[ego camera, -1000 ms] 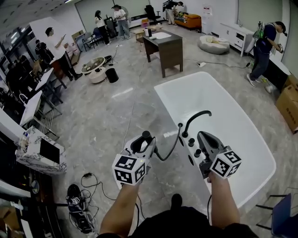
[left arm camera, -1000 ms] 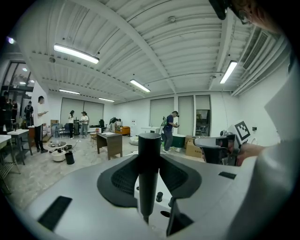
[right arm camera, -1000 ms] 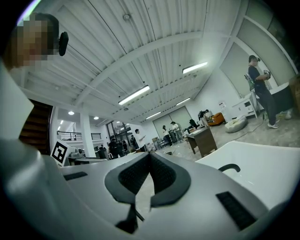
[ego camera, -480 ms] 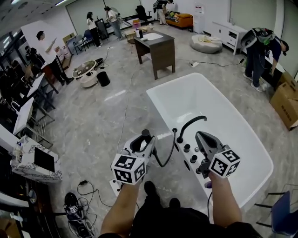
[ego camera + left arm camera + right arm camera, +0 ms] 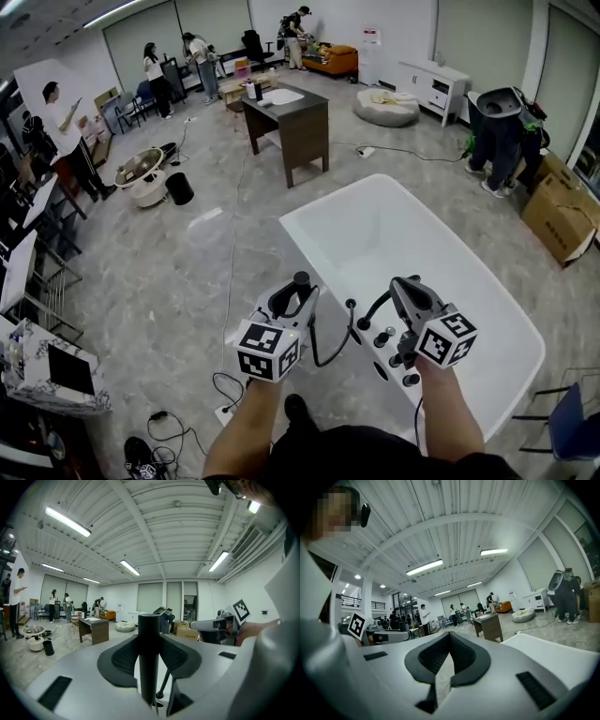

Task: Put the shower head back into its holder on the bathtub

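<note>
The black shower head (image 5: 301, 280) stands upright in my left gripper (image 5: 298, 292), which is shut on its handle (image 5: 149, 663). Its black hose (image 5: 328, 341) loops down and back up to a small black fitting (image 5: 350, 304) on the rim of the white bathtub (image 5: 309, 246). In the left gripper view the handle fills the gap between the left gripper's (image 5: 150, 641) pads. My right gripper (image 5: 401, 286) hovers over the black tap spout (image 5: 375, 307) and knobs (image 5: 382, 339) at the tub's near end. In its own view the right gripper (image 5: 450, 637) is shut and holds nothing.
A brown desk (image 5: 286, 117) stands beyond the tub, a black bin (image 5: 179, 187) to its left. Cables (image 5: 230, 389) lie on the floor by my feet. Cardboard boxes (image 5: 553, 211) and a person stand at the right; a blue chair (image 5: 572, 422) is at the lower right.
Both grippers have moved forward along the tub's near end. The tap spout, earlier beyond the grippers, now lies between them. The left gripper still holds the shower head.
</note>
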`<move>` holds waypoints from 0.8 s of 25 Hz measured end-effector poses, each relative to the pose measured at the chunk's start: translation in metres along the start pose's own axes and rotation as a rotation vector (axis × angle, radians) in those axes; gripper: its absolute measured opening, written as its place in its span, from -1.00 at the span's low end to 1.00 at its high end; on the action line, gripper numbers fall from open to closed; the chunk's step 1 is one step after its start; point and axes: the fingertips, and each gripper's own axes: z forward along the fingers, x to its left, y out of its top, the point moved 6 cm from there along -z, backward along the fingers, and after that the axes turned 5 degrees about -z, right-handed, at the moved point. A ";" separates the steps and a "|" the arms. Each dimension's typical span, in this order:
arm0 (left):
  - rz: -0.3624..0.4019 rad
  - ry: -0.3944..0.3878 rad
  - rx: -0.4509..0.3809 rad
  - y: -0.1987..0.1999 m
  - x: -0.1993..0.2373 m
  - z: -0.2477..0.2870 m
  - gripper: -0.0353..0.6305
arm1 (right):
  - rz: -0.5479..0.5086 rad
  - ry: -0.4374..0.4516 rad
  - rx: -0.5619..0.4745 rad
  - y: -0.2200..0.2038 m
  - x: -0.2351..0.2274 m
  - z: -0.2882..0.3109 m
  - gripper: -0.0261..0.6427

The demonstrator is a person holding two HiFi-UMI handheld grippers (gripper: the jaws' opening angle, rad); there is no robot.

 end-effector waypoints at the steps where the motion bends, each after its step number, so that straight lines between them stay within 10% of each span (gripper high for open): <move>1: 0.004 -0.013 0.000 0.004 0.010 0.004 -0.44 | -0.002 -0.009 -0.003 0.004 0.002 0.011 -0.88; 20: 0.009 -0.111 0.011 0.030 0.103 0.054 -0.44 | 0.007 -0.138 -0.063 0.016 0.001 0.082 -0.88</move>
